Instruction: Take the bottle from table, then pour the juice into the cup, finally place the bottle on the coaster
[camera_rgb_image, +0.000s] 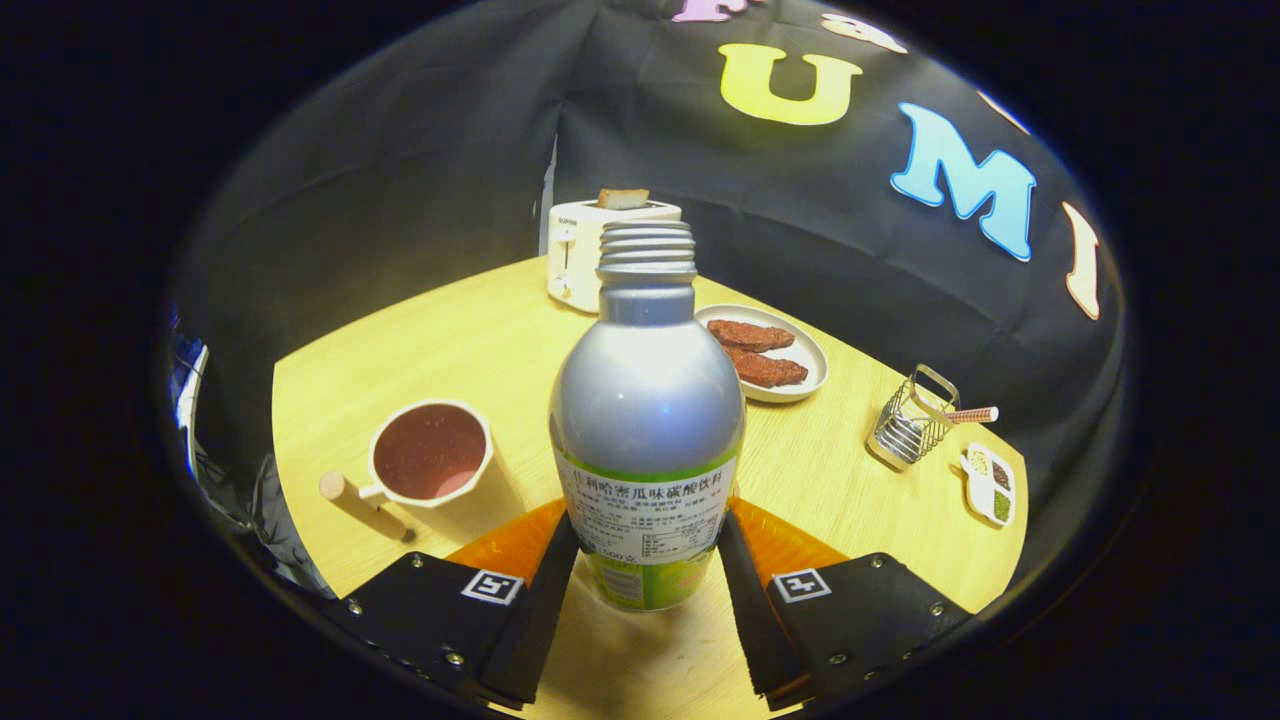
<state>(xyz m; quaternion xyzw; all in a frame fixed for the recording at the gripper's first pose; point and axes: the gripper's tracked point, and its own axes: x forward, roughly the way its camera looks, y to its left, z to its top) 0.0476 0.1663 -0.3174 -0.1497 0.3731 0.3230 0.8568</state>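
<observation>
A pale wooden table spreads out ahead of me, backed by the booth's black cloth wall.

Looking along my gripper, the bottle stands upright between my 2 fingers, its lower body with the label wedged between them. Both fingers press against its sides, so I have it clamped. It is a silver bottle with a green band low down, and its threaded neck is bare, with no cap on it. Under and behind the base I can see an orange coaster peeking out on both sides of the bottle — whether the bottle actually rests on it or hangs just above it I cannot tell.

To the left of my fingers, a little ahead of them, sits the cup — white, with a wooden handle pointing back toward me, and dark reddish juice inside.

Beyond the bottle stands a white toaster with a slice of bread poking out of its top. Just right of the bottle's neck is a white plate holding 2 brown pieces of food. Further right, near the table's edge, there is a small wire rack with a thin stick lying across it, and beside it a little white dish with green bits in its compartments.
</observation>
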